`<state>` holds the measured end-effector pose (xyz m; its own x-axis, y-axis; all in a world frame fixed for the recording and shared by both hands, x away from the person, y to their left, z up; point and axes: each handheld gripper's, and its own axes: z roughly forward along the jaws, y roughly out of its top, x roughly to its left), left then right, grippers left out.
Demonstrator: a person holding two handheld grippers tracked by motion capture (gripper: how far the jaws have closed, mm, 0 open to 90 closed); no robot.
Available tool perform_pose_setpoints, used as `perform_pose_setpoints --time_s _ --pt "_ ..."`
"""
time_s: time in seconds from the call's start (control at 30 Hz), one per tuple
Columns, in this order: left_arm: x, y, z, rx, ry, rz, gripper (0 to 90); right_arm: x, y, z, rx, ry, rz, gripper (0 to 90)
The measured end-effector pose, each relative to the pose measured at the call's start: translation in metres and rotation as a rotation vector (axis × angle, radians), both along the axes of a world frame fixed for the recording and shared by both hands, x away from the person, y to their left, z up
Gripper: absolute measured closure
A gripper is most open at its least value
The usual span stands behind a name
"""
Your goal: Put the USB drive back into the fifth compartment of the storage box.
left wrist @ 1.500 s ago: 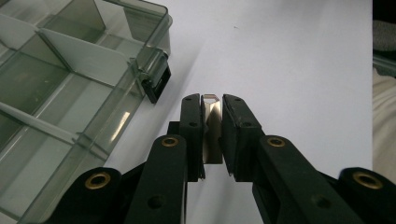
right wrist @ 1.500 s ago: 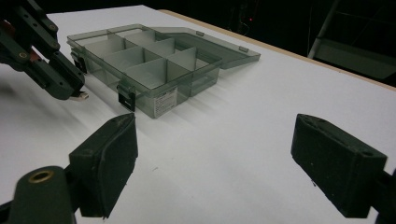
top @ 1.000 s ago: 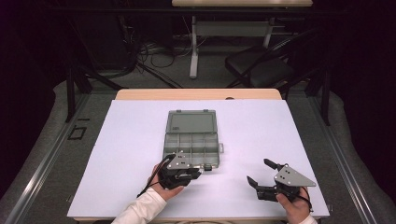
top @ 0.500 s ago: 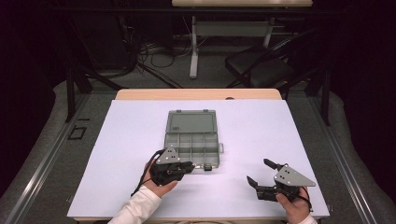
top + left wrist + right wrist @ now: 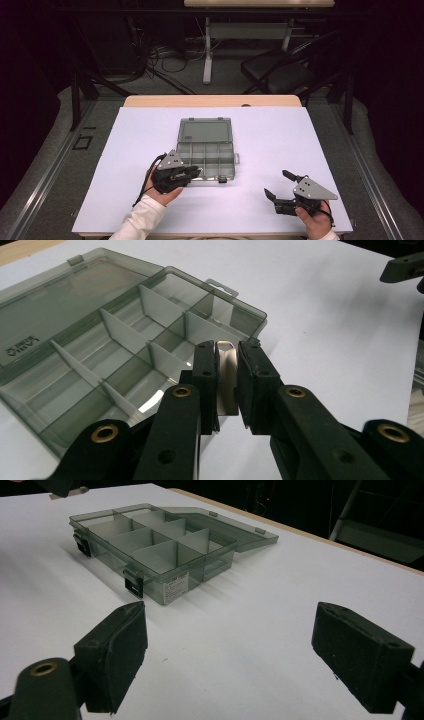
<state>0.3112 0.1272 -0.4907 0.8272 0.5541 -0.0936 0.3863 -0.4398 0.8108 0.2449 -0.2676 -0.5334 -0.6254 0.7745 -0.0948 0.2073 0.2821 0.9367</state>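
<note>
The shiny metal clip (image 5: pixel 226 377), a small curved strip, is pinched tight between the fingers (image 5: pixel 205 385) of the left gripper (image 5: pixel 192 172), just over the near edge of the grey divided box (image 5: pixel 206 150), lid open, mid-table. The right gripper (image 5: pixel 277 185) rests apart, fingers (image 5: pixel 117 655) spread wide, holding nothing.

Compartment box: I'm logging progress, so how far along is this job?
Done: the box has its lid lying open. In hand: the left tool is shut on a thin plate, apparently a divider, near the box's front edge. Left: whether it goes in or out is unclear; other dividers stand inside, and the right tool waits open.
</note>
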Motion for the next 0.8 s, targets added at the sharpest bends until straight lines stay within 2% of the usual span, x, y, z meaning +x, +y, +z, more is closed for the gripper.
perform_pose_setpoints --time_s 0.43,0.67,0.8 --pt "0.011 0.012 0.018 0.017 0.004 0.059 79.1 0.0 0.0 0.0 -0.004 -0.001 -0.001 14.0" --pt "0.019 0.019 0.02 0.019 0.015 0.099 79.2 0.0 0.0 0.0 -0.004 0.0 -0.001 14.0" --pt "0.023 0.023 0.02 0.037 0.009 0.117 79.2 0.001 0.0 -0.001 -0.004 -0.001 -0.002 14.0"
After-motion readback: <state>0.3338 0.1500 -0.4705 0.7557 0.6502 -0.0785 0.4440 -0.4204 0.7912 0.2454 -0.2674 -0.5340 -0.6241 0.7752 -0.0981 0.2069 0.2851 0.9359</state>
